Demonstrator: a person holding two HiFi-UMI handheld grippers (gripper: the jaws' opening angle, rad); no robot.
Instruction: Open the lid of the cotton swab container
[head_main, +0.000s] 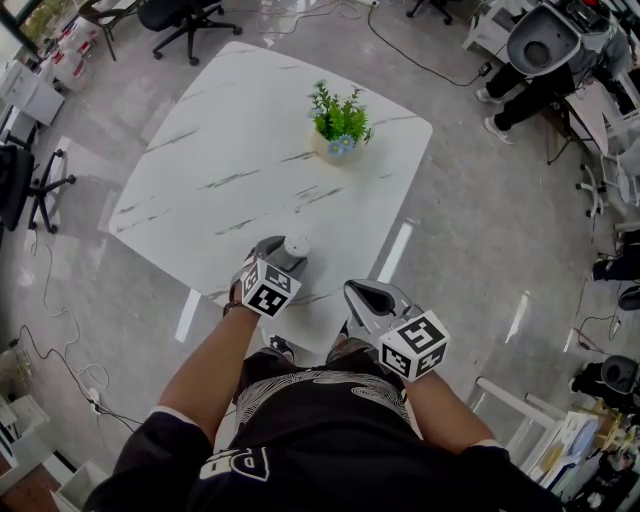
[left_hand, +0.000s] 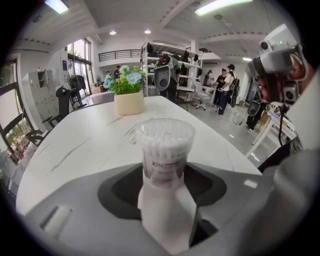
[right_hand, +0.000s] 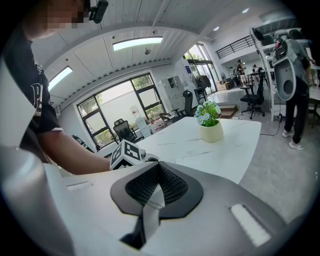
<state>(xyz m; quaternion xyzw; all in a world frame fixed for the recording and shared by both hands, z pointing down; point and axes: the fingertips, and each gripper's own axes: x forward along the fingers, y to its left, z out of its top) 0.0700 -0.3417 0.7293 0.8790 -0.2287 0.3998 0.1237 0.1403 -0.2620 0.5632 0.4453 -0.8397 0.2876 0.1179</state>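
1. Fingers of the left gripper are clamped on the lower part of the cotton swab container, which is upright over the marble table's near edge with its clear lid on.
2. Right gripper, just right of the left one, has its jaws pressed together on nothing.
3. Potted plant sits farther across the table.
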